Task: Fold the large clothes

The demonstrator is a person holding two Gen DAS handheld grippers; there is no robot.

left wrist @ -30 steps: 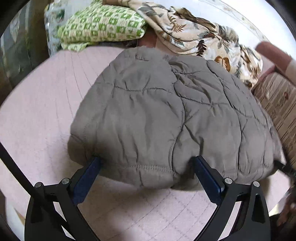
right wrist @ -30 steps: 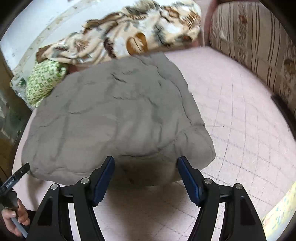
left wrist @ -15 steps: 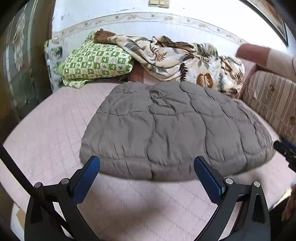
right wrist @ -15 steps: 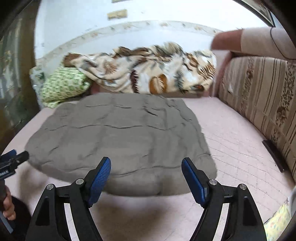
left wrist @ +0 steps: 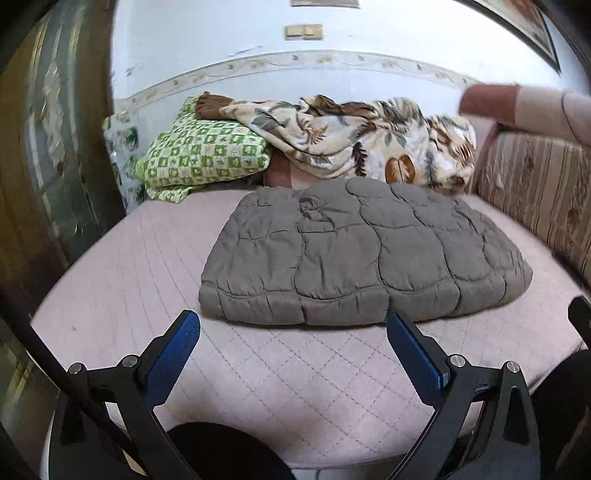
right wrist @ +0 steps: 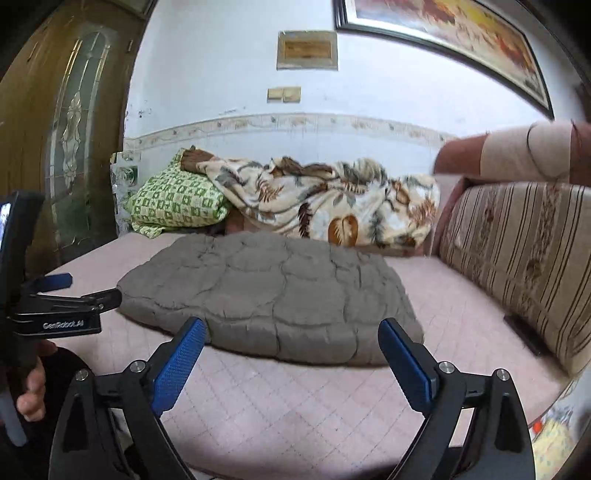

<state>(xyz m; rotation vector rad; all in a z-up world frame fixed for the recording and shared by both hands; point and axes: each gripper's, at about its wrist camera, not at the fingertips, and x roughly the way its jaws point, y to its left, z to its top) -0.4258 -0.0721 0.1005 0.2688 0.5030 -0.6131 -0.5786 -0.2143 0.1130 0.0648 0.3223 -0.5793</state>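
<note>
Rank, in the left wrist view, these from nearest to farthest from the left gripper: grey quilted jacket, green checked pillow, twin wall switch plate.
1. Grey quilted jacket, folded, straight ahead of the left gripper.
2. Green checked pillow, behind it, to the left.
3. Twin wall switch plate, high on the back wall.

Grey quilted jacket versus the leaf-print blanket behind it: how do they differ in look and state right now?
The grey quilted jacket is plain grey with stitched puffy panels; the leaf-print blanket is cream with brown and green leaves. The jacket lies folded into a flat, compact bundle; the blanket is crumpled in a loose heap. The jacket sits mid-mattress; the blanket sits by the wall, draped partly over the green checked pillow. Neither gripper touches either one.
</note>
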